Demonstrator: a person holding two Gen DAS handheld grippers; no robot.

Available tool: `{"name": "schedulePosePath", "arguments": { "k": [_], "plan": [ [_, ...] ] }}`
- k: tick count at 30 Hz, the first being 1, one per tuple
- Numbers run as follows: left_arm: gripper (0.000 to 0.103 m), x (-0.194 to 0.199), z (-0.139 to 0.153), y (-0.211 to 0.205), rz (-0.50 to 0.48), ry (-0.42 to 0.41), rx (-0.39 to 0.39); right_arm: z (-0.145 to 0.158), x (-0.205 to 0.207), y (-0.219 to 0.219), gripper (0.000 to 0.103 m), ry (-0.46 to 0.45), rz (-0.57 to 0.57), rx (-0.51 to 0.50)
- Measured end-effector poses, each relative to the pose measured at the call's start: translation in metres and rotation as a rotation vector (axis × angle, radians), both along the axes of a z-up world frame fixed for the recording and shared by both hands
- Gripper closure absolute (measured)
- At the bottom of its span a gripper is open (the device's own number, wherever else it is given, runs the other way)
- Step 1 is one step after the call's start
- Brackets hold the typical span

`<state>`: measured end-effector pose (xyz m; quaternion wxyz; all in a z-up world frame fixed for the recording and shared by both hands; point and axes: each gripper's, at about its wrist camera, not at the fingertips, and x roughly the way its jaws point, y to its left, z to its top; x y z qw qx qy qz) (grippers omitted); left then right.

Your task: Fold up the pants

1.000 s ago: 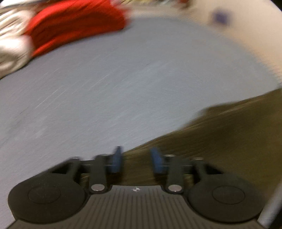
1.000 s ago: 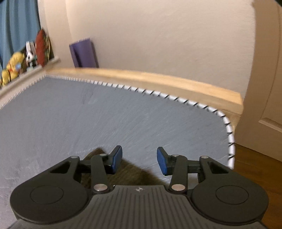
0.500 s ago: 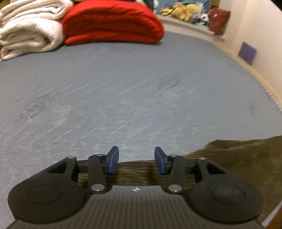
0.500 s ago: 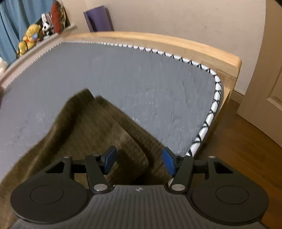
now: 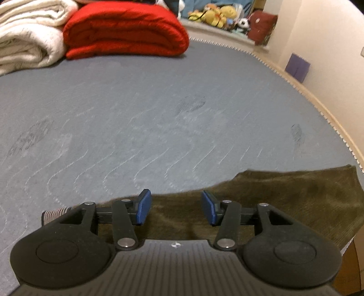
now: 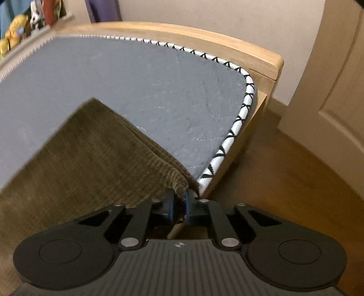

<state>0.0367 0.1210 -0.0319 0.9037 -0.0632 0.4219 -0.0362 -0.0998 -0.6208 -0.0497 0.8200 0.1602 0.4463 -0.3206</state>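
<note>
Lying near the pants (image 5: 284, 195) — red blanket (image 5: 127, 29), white blanket (image 5: 25, 38).

Landmark: mattress (image 5: 159, 118)
Pants (image 6: 86, 159): on the mattress, at its near edge by the near right corner
Right gripper (image 6: 179, 206): at the pants' corner, beside the mattress edge
Left gripper (image 5: 176, 207): above the pants' far edge
Folded blanket (image 5: 125, 29), rolled duvet (image 5: 25, 34): far end, duvet left
Stuffed toys (image 5: 213, 13): on ledge behind mattress
</note>
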Motion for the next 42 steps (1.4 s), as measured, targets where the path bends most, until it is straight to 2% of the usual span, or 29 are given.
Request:
{"name": "schedulePosePath", "arguments": {
  "k": [2,4,6,8,9,10,11,14,15,17,18,20,24,26,29,30,31,32,33,34,36,38,42],
  "plan": [
    [0.049,0.0,-0.005,0.009,0.0,0.011,-0.002,0.022,0.001,0.007,0.078,-0.063,-0.027,-0.065],
    [0.049,-0.003,-0.009,0.018,-0.003,0.018,0.011,0.042,0.002,0.02,0.061,-0.154,0.007,-0.091],
    [0.049,-0.006,-0.016,0.028,-0.003,0.034,0.029,0.053,0.008,0.036,0.052,-0.209,0.058,-0.094],
    [0.051,-0.009,-0.026,0.039,-0.01,0.059,0.056,0.056,0.019,0.049,0.048,-0.236,0.121,-0.085],
    [0.066,-0.01,-0.035,0.047,-0.017,0.089,0.097,0.055,0.025,0.056,0.048,-0.238,0.151,-0.08],
    [0.094,-0.011,-0.044,0.052,-0.024,0.118,0.134,0.053,0.032,0.062,0.048,-0.234,0.181,-0.077],
    [0.101,-0.012,-0.054,0.06,-0.024,0.151,0.177,0.052,0.039,0.068,0.048,-0.228,0.207,-0.078],
    [0.101,-0.021,-0.056,0.078,-0.024,0.15,0.106,0.051,0.053,0.085,0.048,-0.222,0.245,-0.083],
    [0.101,-0.025,-0.051,0.078,-0.023,0.144,0.105,0.052,0.057,0.09,0.048,-0.224,0.247,-0.077],
    [0.1,-0.037,-0.039,0.074,-0.039,0.118,0.131,0.054,0.061,0.097,0.048,-0.233,0.247,-0.058],
    [0.098,-0.044,-0.035,0.071,-0.081,0.114,0.144,0.055,0.063,0.097,0.048,-0.237,0.243,-0.049],
    [0.098,-0.053,-0.046,0.065,-0.16,0.173,0.195,0.056,0.063,0.101,0.047,-0.25,0.235,-0.029],
    [0.098,-0.072,-0.048,0.062,-0.227,0.186,0.244,0.054,0.059,0.096,0.045,-0.267,0.207,0.014],
    [0.098,-0.081,-0.048,0.055,-0.269,0.199,0.305,0.052,0.051,0.088,0.044,-0.271,0.176,0.039],
    [0.098,-0.098,-0.051,0.027,-0.352,0.175,0.488,0.047,0.037,0.066,0.043,-0.278,0.099,0.073],
    [0.098,-0.1,-0.05,0.02,-0.361,0.169,0.519,0.044,0.03,0.057,0.043,-0.282,0.068,0.081],
    [0.095,-0.1,-0.047,0.014,-0.364,0.155,0.507,0.041,0.025,0.047,0.043,-0.283,0.036,0.086],
    [0.092,-0.099,-0.041,0.011,-0.367,0.139,0.456,0.038,0.02,0.037,0.042,-0.282,0.004,0.086],
    [0.08,-0.097,-0.031,0.007,-0.363,0.104,0.377,0.034,0.015,0.027,0.042,-0.279,-0.028,0.085],
    [0.057,-0.096,-0.022,0.004,-0.356,0.068,0.334,0.03,0.008,0.018,0.04,-0.274,-0.057,0.084],
    [0.038,-0.094,-0.001,-0.007,-0.345,-0.033,0.275,0.019,-0.002,0.001,0.039,-0.257,-0.108,0.085],
    [0.037,-0.091,0.01,-0.018,-0.345,-0.086,0.248,0.006,-0.009,-0.011,0.039,-0.232,-0.135,0.099],
    [0.037,-0.077,0.019,-0.042,-0.356,-0.118,0.226,-0.015,-0.018,-0.028,0.039,-0.207,-0.162,0.149]
  ]
}}
